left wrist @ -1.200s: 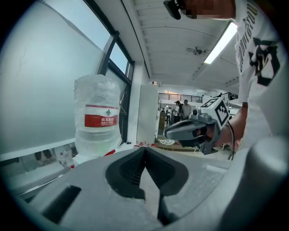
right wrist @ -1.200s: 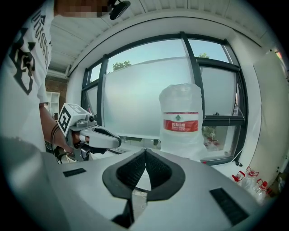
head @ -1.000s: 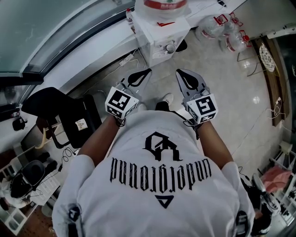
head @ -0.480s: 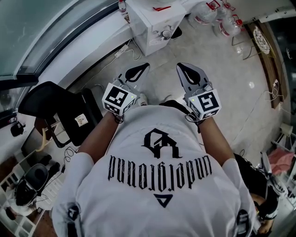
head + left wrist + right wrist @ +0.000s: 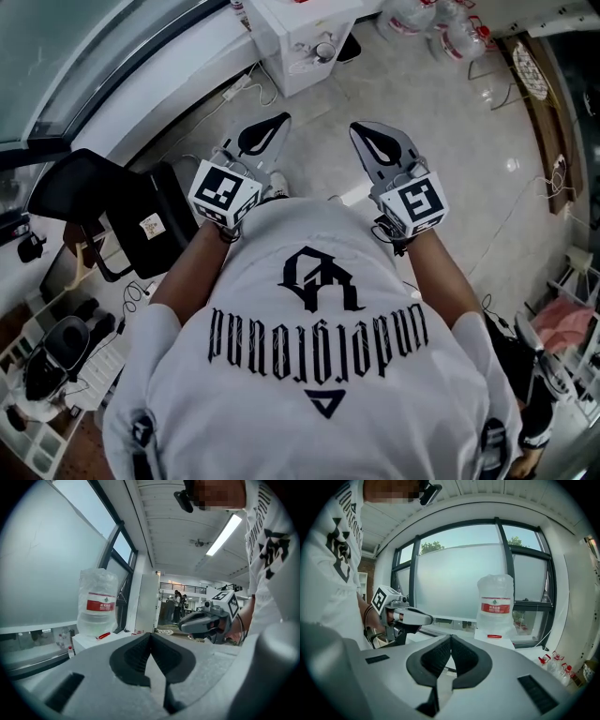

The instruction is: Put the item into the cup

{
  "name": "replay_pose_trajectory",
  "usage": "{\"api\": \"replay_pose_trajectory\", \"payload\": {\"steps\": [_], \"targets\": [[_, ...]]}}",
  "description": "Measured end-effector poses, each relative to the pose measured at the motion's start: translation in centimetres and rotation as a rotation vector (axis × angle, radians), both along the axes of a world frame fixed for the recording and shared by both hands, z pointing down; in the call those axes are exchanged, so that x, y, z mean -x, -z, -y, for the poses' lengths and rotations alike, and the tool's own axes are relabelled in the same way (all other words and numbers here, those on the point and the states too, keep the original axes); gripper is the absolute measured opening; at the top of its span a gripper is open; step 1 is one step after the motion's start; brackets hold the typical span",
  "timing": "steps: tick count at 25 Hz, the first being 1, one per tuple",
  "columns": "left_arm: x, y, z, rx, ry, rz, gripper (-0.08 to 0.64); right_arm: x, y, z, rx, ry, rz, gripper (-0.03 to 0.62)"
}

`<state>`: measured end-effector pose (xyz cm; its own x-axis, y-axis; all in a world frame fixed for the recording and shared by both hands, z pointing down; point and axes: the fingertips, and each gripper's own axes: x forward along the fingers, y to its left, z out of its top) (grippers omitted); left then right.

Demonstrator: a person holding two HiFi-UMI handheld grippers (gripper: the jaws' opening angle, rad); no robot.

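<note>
Chair [image 5: 94, 202], black, stands on the floor at the left. Next to it the left hand-held gripper [image 5: 272, 129] is pressed together with nothing between its jaws. The right hand-held gripper [image 5: 367, 139] alongside is likewise closed and empty, and water jugs [image 5: 459, 39] lie beyond. Neither item nor cup shows in any view, so its weight, stiffness and best hold cannot be judged.
</note>
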<state>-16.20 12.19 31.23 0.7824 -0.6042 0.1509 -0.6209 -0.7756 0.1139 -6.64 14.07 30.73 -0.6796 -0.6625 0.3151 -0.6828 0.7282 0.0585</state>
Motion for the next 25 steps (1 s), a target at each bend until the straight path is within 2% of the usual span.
{"api": "replay_pose_trajectory", "payload": {"steps": [13, 25], "targets": [[-10.0, -0.4, -8.2, 0.012, 0.026, 0.015, 0.012, -9.5, -0.3, -7.9, -0.007, 0.070, 0.035, 0.015], [-13.8, -0.5, -13.2, 0.010, 0.078, 0.017, 0.012, -13.9, -0.8, -13.2, -0.002, 0.078, 0.073, 0.015]]}}
